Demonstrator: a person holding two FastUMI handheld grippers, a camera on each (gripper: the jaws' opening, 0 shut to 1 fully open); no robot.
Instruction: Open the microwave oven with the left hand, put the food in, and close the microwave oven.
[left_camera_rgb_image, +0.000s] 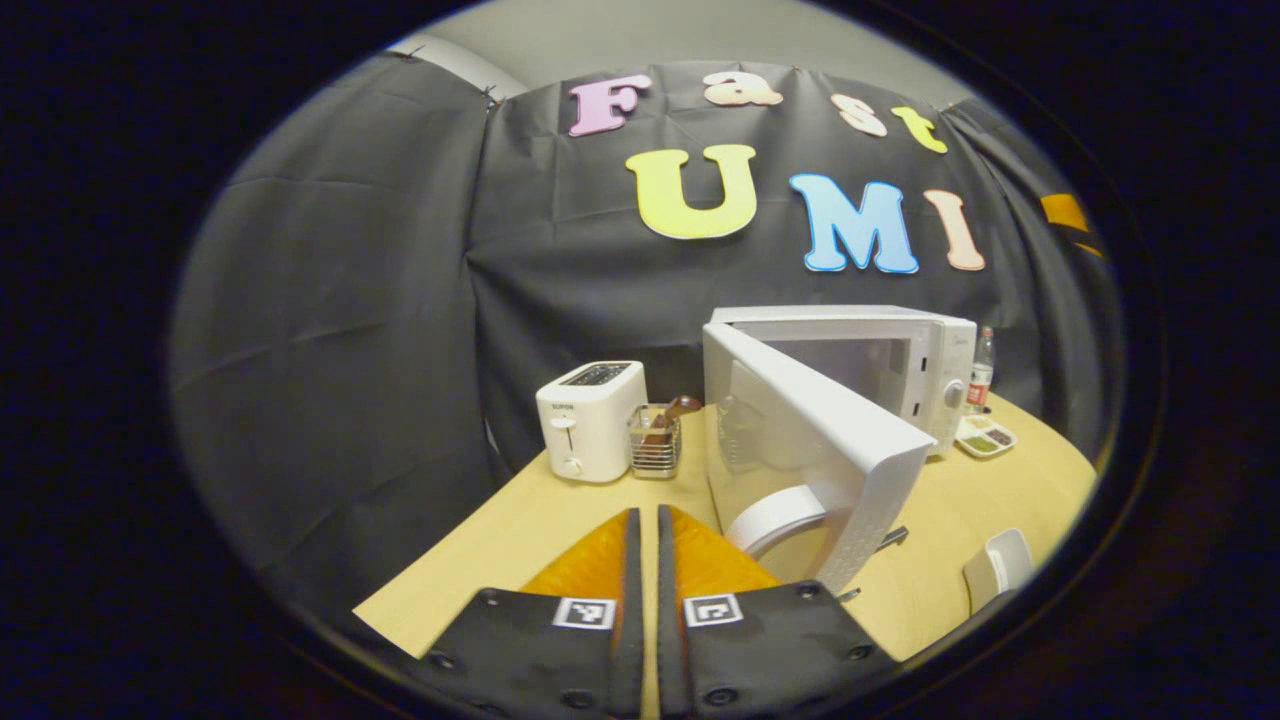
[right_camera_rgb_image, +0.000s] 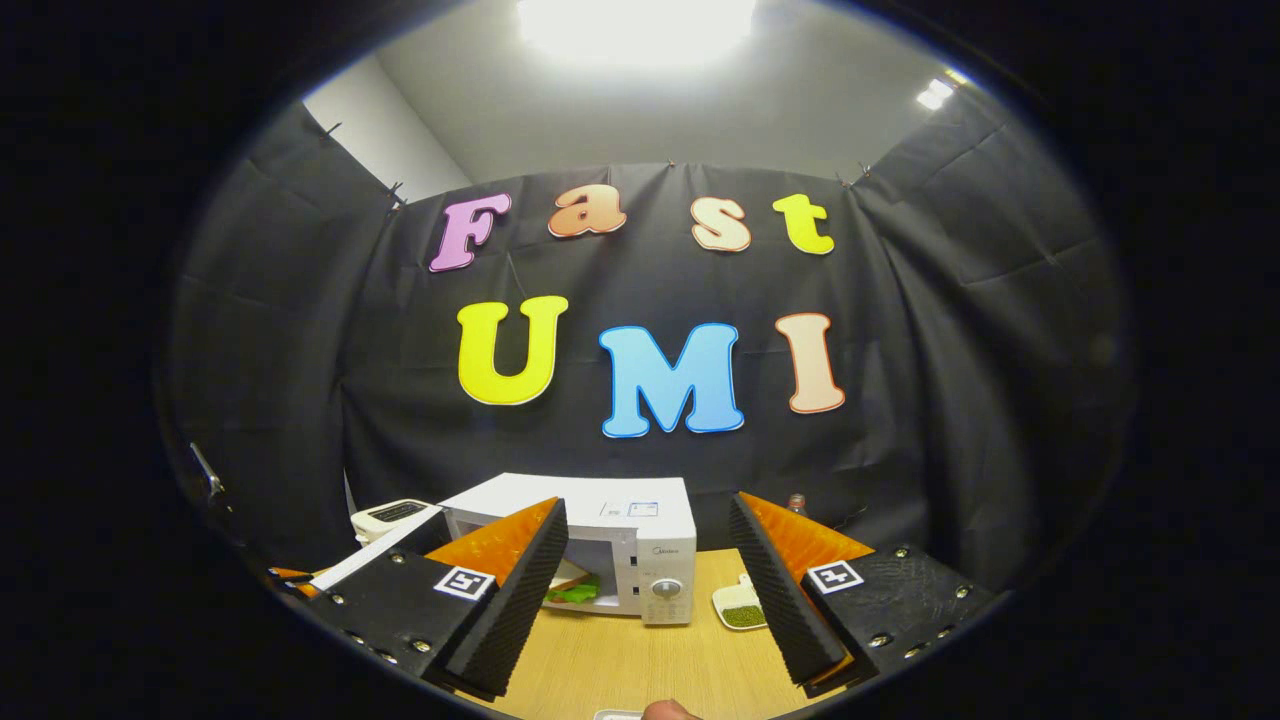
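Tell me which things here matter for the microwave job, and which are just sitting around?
For the job: microwave, its open door, the food inside, left gripper, right gripper.
Just lying about: toaster, wire basket, bottle, snack tray.

The white microwave oven (left_camera_rgb_image: 935, 365) stands on the bench (left_camera_rgb_image: 560, 520) ahead of me, its door (left_camera_rgb_image: 820, 450) swung wide open toward my left side. Inside the cavity I see the food (right_camera_rgb_image: 575, 590), green and tan, lying low on the floor.
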